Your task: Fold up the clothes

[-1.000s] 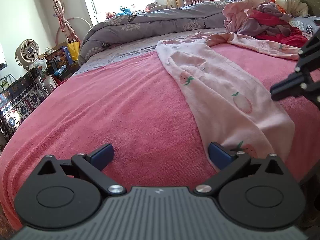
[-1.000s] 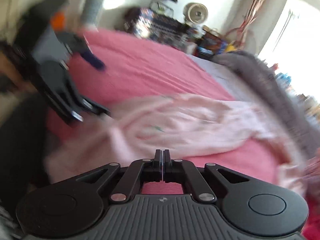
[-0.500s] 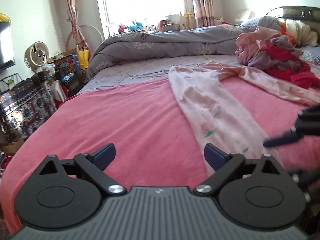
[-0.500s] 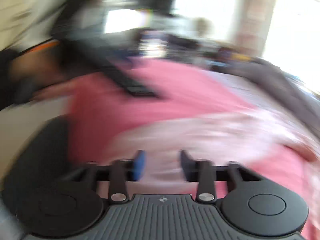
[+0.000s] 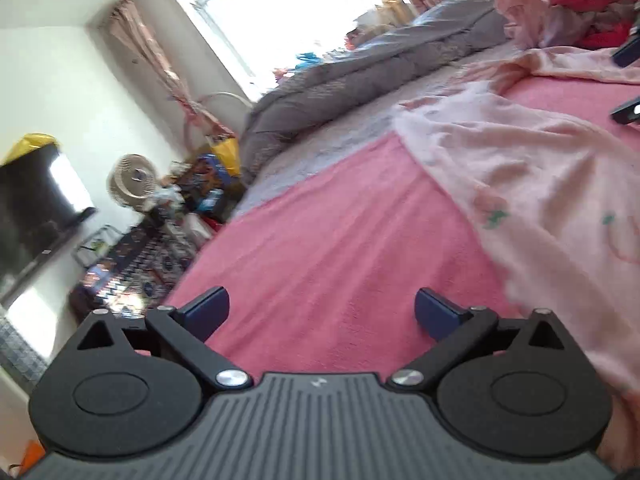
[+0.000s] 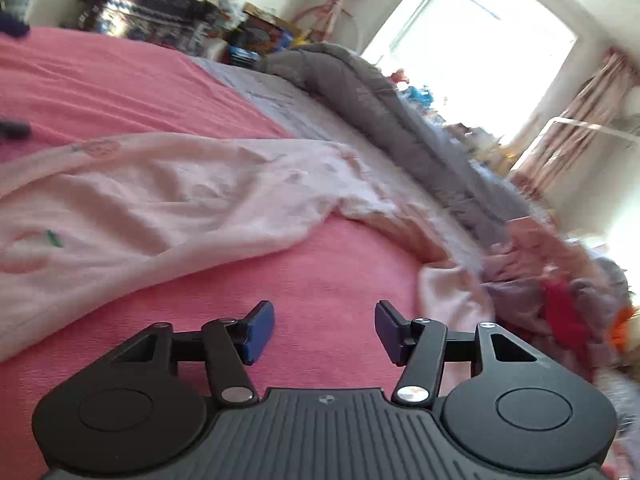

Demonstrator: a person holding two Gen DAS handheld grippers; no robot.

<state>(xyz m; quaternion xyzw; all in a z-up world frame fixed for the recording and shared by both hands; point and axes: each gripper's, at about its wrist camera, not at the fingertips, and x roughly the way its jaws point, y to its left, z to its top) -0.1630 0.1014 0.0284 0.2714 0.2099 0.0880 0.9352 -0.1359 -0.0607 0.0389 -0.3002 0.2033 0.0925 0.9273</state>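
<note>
Lying left of the opening, empty right tool (image 6: 324, 330), the pink garment (image 6: 160, 200) stays untouched.

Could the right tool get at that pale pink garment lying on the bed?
Probably yes: the right tool, jaws opening and empty, has only bare pink blanket between it and the pale pink garment.

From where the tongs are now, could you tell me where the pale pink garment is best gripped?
Probably at the long edge of the pale pink garment that lies flat on the pink blanket, coming in low from the blanket side. That edge is clear and thin, unlike the bunched far end.
</note>
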